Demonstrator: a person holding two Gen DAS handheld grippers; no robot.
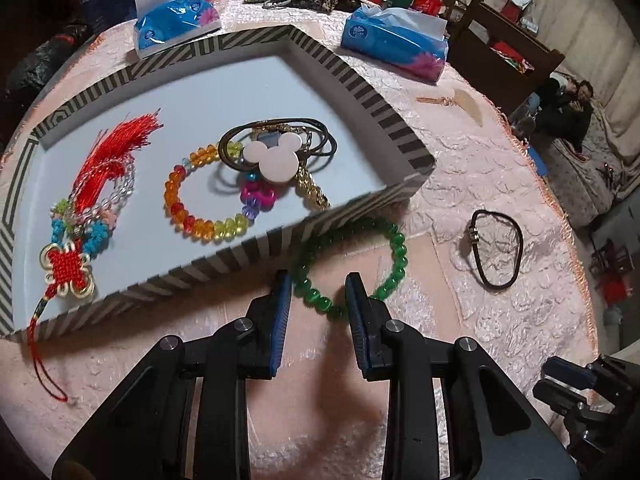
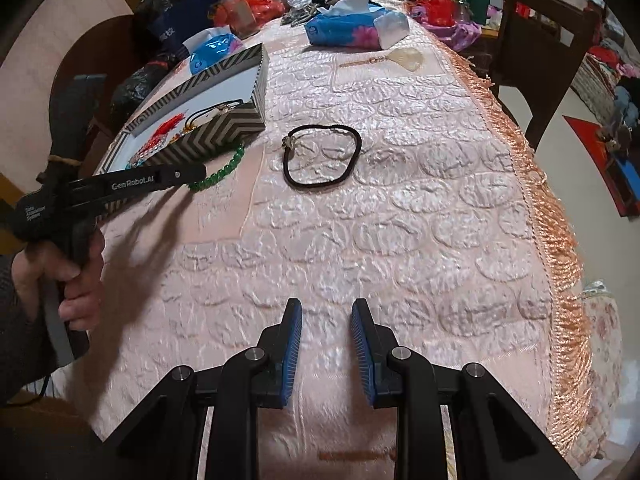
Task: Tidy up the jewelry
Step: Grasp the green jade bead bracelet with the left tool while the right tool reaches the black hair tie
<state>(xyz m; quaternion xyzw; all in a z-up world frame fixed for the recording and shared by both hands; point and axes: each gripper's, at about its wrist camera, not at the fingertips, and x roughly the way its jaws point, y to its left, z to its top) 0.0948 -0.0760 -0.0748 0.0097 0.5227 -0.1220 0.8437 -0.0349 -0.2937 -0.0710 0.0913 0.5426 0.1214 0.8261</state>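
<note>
Pink embossed satin cloth (image 2: 360, 240) covers your table, so expect beads to slide on it. Just ahead of your left gripper (image 1: 318, 280), whose jaws stand slightly apart and empty, the green glass-bead bracelet (image 1: 394, 248) lies against the near wall of the striped cardboard tray (image 1: 224, 256); it looks light, loose-jointed and slippery, so pinch across the nearest strand. Your right gripper (image 2: 326, 308) hangs likewise parted and empty, the black elastic hair band (image 2: 320, 156) well ahead of it.

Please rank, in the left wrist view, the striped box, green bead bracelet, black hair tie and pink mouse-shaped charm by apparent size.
1. striped box
2. green bead bracelet
3. black hair tie, nearly the bracelet's size; fisheye distortion makes this unsure
4. pink mouse-shaped charm
</note>
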